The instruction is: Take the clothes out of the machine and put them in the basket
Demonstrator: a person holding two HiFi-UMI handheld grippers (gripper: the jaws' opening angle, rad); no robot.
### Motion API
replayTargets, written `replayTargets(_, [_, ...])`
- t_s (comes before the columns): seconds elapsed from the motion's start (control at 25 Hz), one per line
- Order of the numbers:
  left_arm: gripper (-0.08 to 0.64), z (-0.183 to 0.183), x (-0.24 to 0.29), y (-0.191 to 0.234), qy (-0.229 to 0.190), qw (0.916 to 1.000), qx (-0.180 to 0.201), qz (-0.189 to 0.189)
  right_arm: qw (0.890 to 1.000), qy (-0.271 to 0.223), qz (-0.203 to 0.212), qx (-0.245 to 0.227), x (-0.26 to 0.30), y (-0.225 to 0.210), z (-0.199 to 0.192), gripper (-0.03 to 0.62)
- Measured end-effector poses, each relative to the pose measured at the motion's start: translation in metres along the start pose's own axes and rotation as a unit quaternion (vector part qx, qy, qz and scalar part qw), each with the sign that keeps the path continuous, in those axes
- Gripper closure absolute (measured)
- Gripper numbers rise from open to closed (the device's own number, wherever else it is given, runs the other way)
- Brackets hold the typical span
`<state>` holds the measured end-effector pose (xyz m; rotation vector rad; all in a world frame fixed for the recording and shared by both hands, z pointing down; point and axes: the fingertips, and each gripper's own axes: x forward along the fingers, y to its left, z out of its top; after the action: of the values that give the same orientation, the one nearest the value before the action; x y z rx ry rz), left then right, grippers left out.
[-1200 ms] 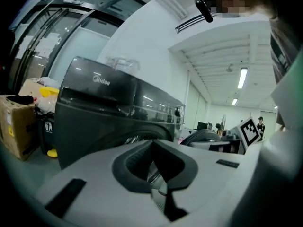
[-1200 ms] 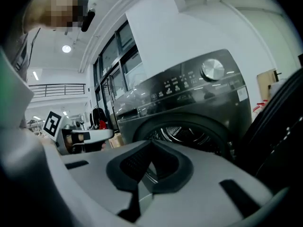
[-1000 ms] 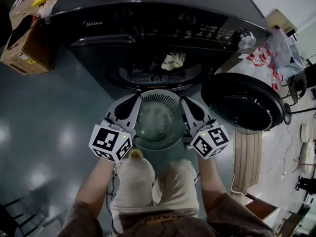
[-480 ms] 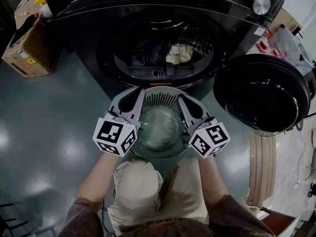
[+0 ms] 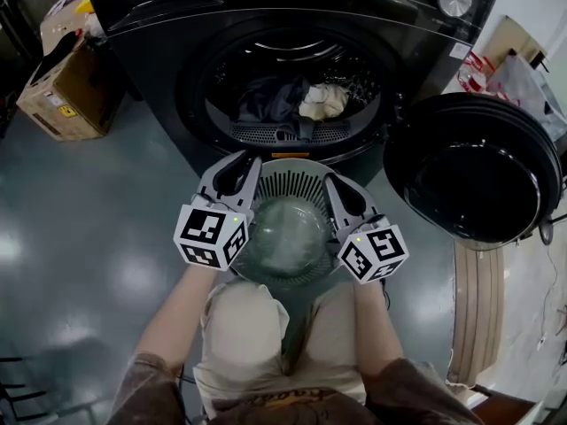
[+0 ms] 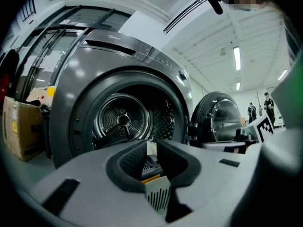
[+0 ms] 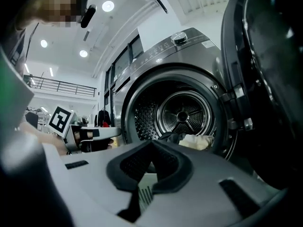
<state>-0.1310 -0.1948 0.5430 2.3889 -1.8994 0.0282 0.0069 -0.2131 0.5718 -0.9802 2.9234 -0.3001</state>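
Note:
A round pale green basket with a slatted rim sits low in front of the open washing machine. My left gripper holds its left rim and my right gripper its right rim. In the left gripper view the slatted rim lies between the jaws of the left gripper, which are opening. The right gripper is shut on the rim. Inside the drum lie a dark garment and a cream garment, which also show in the right gripper view.
The machine's round door stands swung open at the right, close to my right gripper. A cardboard box sits on the floor left of the machine. The person's knees are just behind the basket.
Both grippers and the basket have sunk toward the floor in front of the machine. The drum opening and the clothes in it have come into fuller view.

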Motion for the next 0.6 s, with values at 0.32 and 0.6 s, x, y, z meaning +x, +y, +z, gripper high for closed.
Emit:
replayTargets(0.32, [0.262, -0.019, 0.029, 0.005, 0.019, 0.9998, -0.002, 0.001, 1.0, -0.003, 0.008, 0.01, -0.008, 0.006, -0.005, 0.595])
replayTargets(0.6, [0.104, -0.038, 0.077, 0.03, 0.046, 0.9988, -0.008, 0.014, 0.999, -0.005, 0.022, 0.032, -0.01, 0.012, -0.005, 0.595])
